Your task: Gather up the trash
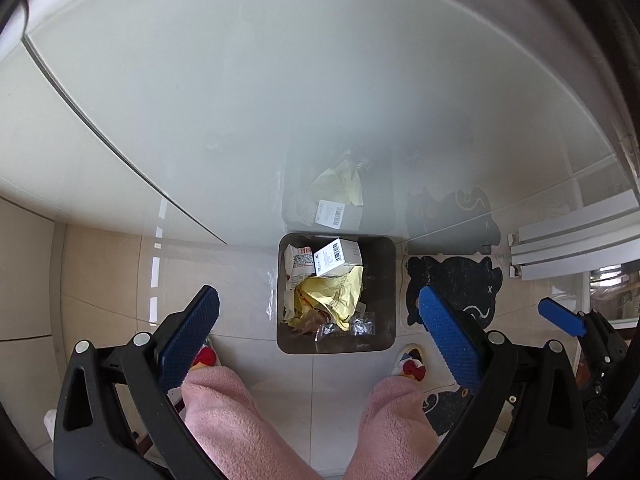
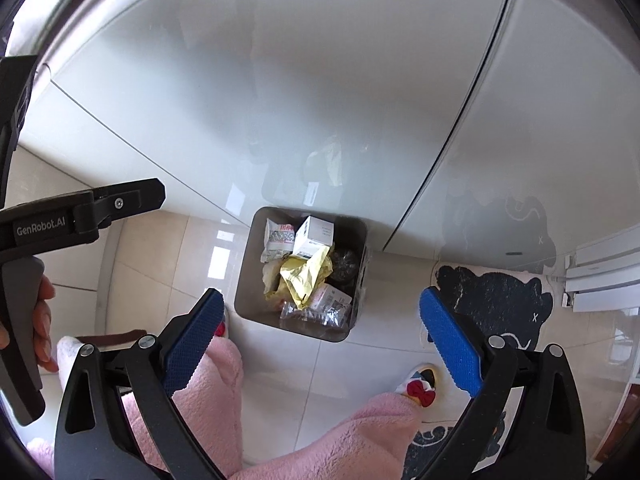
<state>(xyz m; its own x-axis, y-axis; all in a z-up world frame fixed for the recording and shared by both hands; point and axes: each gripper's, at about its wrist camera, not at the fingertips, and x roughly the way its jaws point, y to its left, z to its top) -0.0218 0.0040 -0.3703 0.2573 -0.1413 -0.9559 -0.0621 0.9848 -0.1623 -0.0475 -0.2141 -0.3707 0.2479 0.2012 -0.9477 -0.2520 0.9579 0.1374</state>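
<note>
Both grippers hang over a grey square metal trash bin (image 1: 336,294) standing on the pale tiled floor (image 1: 104,280) against a glossy white cabinet front (image 1: 240,100). The left gripper (image 1: 320,336) and right gripper (image 2: 320,334) are spread wide, holding nothing. Inside the bin lie crumpled yellow paper (image 1: 332,296), a white barcoded carton (image 1: 338,256) and clear plastic wrappers (image 2: 312,314).

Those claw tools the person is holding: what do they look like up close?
Each claw is a black plastic frame with silver rivets and two fingers faced with blue, finely textured pads. The left claw and right claw look alike. White "GenRobot.AI" lettering marks the left one's black body, above a grey handle.
</note>
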